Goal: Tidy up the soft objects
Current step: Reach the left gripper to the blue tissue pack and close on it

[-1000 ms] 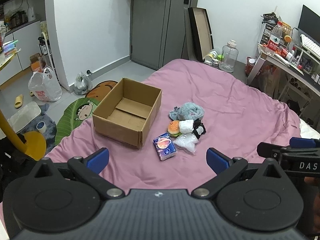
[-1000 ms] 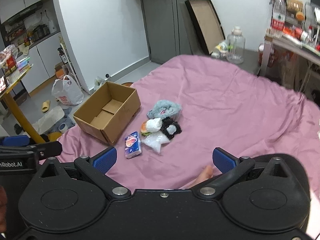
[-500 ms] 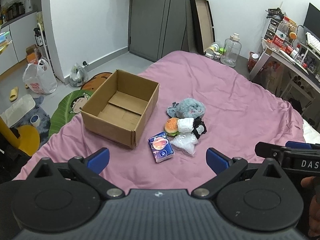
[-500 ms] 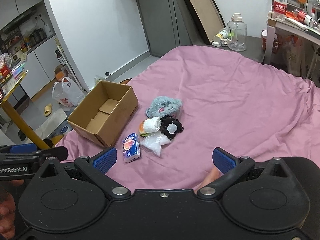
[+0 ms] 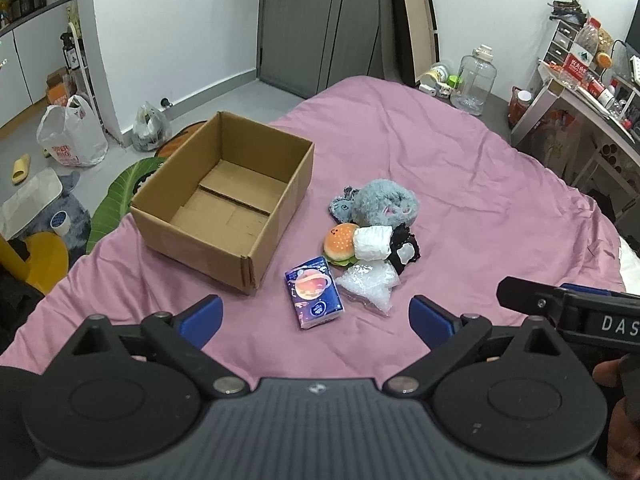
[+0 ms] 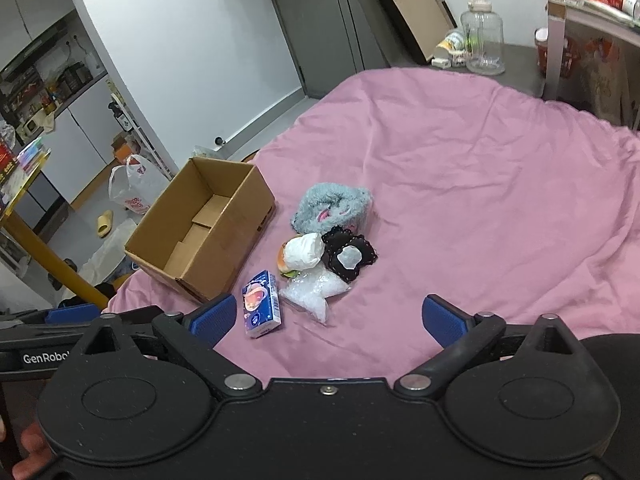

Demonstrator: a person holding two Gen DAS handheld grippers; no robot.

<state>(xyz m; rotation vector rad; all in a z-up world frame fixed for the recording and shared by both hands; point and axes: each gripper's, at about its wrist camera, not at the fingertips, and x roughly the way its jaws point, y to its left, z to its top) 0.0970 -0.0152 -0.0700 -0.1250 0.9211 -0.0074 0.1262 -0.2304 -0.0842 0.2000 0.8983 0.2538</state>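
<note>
Currently both my grippers hang above the near edge of the bed (image 5: 460,152), jaws spread wide, nothing held: left gripper (image 5: 316,316), right gripper (image 6: 326,316).

Nearest to me lies the tissue pack (image 5: 315,292), flat on the cover, just right of the box corner. Touching its far side is the clear bag (image 5: 370,282). Behind that sit the burger toy (image 5: 340,242), the white roll (image 5: 374,242) leaning on it, and the black pouch (image 5: 406,250), all pressed together. Farthest of the pile is the grey plush (image 5: 380,206). The box (image 5: 224,204) stands open and empty, left of the pile.

Risks, as I judge them:
- The pile is tightly packed, so closing on one item may drag or snag its neighbour.
- The clear bag looks slippery and thin; a shallow pinch could lose it.
- The tissue pack lies flat on soft bedding; the fingers may dig into the cover and pinch fabric with it.
- The box sits close to the bed edge; a push on its wall could shift it off.

Against a second ago: both cameras have come forward and lower, so pile and box look nearer. No object has moved, and the jaws are as wide as before.
</note>
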